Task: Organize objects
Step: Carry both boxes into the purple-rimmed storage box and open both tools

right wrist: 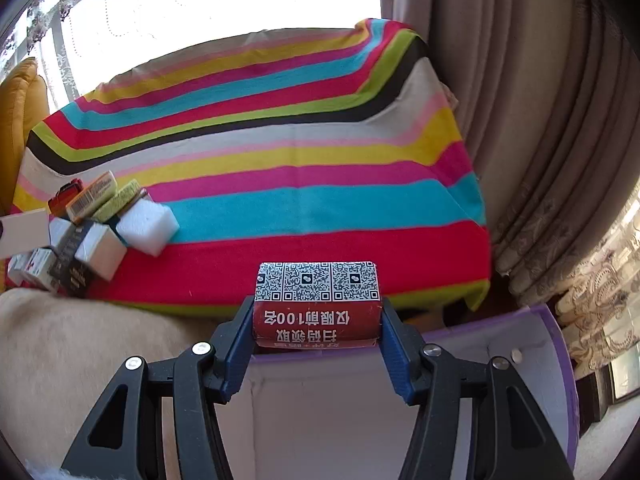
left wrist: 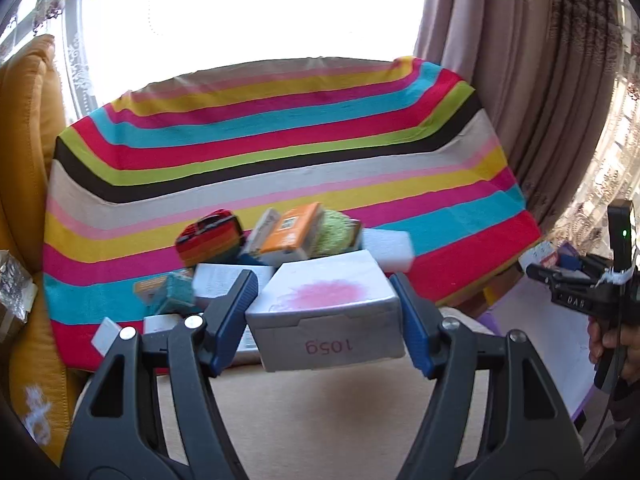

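Observation:
My left gripper (left wrist: 322, 280) is shut on a white box (left wrist: 328, 320) with a pink smudge on top and "1059" written on its near face; the blue pads press its two sides. It hangs just in front of a pile of small boxes and packs (left wrist: 280, 236) on the striped cloth (left wrist: 280, 152). My right gripper (right wrist: 317, 308) is shut on a red pack (right wrist: 316, 292) with QR codes on top. That pack is held over the near rim of a purple-edged white box (right wrist: 520, 380). From the right wrist, the pile (right wrist: 92, 224) lies far left.
A white foam block (right wrist: 146, 226) sits at the pile's right edge. A yellow cushion (left wrist: 28, 140) borders the cloth on the left and curtains (left wrist: 540, 80) hang on the right. A hand on the other gripper's handle (left wrist: 608, 340) shows at the right edge. A beige surface (left wrist: 320, 420) lies below.

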{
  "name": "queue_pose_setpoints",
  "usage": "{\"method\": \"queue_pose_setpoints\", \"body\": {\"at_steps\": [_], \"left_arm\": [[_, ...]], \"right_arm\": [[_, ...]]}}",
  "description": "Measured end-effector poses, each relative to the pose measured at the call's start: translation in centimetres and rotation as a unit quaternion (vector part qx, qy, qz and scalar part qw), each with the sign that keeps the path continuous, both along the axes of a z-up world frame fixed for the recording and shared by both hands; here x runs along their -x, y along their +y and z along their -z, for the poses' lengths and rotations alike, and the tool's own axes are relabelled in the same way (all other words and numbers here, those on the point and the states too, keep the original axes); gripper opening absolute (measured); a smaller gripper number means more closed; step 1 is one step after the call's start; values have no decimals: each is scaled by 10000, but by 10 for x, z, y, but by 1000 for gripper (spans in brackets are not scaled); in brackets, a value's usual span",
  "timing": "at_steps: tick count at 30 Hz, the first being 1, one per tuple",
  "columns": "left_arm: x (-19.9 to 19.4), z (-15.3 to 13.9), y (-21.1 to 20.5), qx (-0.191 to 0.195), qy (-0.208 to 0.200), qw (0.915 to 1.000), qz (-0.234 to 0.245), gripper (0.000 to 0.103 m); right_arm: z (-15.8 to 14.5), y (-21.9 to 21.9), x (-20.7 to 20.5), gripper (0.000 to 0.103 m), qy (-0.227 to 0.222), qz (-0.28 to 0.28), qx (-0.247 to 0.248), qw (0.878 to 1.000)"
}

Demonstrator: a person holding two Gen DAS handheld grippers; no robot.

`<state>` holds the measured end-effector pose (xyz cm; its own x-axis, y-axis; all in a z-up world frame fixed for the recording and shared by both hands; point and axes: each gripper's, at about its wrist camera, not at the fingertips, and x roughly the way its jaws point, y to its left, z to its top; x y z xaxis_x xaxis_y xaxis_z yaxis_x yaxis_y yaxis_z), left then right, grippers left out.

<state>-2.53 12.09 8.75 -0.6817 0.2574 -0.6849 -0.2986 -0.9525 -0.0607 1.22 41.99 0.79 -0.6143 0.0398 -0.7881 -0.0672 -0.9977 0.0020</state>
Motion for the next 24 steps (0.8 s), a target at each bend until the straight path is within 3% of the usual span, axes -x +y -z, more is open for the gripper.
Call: {"method": "queue_pose_setpoints", "body": {"at_steps": [6,10,15,19,24], "left_arm": [[-14,14,90,-340,-639,9915,1077,71],[-26,33,156,-144,-992,9812,1652,71],[-40,49,209,564,-977,9757,1878,71],[-31,54,224,694,-1038,9738,1901,71],[-23,57,226,756,-999,9755,1811,86]], "right_arm": [[37,50,-87,58,-486,480,-157,9975],[60,77,-122,58,-359,777,-158,9962],[64,79,-123,58,107,781,-256,9966],[64,78,-111,58,241,601,-186,9977],[62,77,-89,59,241,549,-127,9981]]}}
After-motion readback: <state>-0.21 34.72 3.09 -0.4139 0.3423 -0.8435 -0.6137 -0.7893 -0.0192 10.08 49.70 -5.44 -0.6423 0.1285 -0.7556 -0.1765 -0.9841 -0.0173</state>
